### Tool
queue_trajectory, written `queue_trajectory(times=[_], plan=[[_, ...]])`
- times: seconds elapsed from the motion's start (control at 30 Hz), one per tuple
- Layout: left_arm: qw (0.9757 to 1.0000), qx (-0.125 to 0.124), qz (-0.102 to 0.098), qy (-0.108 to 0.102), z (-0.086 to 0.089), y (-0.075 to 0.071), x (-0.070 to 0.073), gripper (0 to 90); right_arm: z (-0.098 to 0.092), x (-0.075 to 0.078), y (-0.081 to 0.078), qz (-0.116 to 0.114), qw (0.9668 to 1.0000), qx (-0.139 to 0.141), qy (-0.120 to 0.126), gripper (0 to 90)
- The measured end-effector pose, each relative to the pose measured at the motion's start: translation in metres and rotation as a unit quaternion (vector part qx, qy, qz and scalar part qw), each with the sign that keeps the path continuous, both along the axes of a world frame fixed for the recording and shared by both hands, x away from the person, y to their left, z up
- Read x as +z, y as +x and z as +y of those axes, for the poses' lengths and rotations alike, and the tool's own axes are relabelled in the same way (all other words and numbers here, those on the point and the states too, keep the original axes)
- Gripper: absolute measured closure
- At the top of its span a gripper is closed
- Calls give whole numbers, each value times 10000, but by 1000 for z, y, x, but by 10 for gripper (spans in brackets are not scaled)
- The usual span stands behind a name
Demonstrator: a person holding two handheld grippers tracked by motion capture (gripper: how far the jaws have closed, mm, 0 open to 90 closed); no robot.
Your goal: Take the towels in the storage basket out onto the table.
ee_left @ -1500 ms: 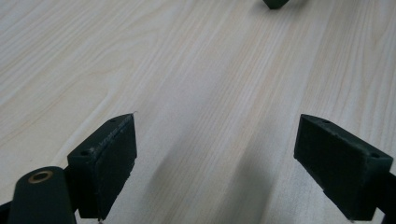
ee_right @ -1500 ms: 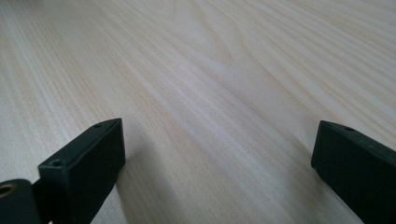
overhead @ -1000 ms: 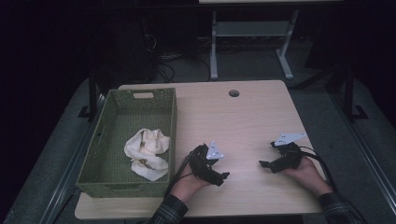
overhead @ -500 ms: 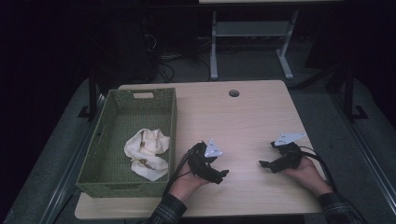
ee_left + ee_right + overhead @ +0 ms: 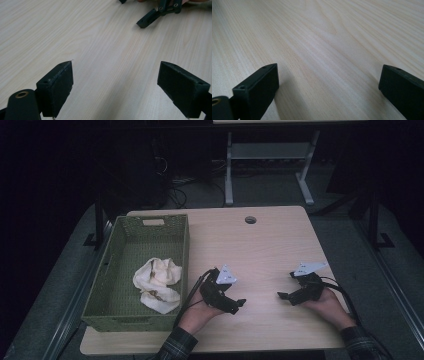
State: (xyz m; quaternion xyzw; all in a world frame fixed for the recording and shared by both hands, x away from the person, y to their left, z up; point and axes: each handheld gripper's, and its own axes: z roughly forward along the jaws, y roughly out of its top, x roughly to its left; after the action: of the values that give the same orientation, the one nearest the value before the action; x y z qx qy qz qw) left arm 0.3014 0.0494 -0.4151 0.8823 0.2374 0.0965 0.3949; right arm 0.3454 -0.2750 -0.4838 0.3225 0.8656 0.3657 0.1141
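Both grippers low over the bare wood of the bench (image 5: 270, 245), near its front edge, well apart from each other. Left gripper (image 5: 239, 304) held just right of the green basket (image 5: 112, 312), its grey plate up, tips pointing toward the other hand. Fingers (image 5: 56, 85) spread wide in the left gripper view, nothing but pale wood grain between them; grasping nothing. Right gripper (image 5: 281, 296) on the right half of the bench, tips turned toward the left one. Its fingers (image 5: 259, 86) likewise released, set far apart over plain wood, holding nothing. A dark jaw tip of the right gripper also visible at the top of the left gripper view, facing in.

Cream cloth (image 5: 157, 282) lying crumpled inside the green basket, toward its near right part, close to the wall next to the left gripper but apart from it. Woven basket standing at the left side of the bench, a handle slot in its far wall. Round cable hole (image 5: 250, 220) in the bench near the far edge.

No brand, label or readable writing anywhere on the basket, the cloth, the grippers or the bench.
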Motion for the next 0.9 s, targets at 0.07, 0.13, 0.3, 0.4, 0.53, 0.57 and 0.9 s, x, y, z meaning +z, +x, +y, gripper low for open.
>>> queue_trajectory(times=[0.07,0.13,0.3,0.4,0.53,0.57,0.9], plan=[[10000,-14,2,-45,0,1,2,127,0,0,0,2,10000,0,-8,26],[10000,-37,12,-89,0,1,5,128,0,0,0,1,10000,0,-12,26],[9999,-64,28,-153,1,2,8,128,0,0,0,0,10000,0,-13,26],[9998,-97,46,-164,1,2,11,128,0,0,0,-1,10000,1,0,26],[9998,-141,19,-163,1,4,14,128,0,0,0,1,10000,0,-12,26],[9997,-149,31,-170,1,4,15,128,0,0,0,2,10000,-1,-8,26],[9993,-226,23,-292,3,8,25,128,0,0,0,1,10000,-1,-2,26]])
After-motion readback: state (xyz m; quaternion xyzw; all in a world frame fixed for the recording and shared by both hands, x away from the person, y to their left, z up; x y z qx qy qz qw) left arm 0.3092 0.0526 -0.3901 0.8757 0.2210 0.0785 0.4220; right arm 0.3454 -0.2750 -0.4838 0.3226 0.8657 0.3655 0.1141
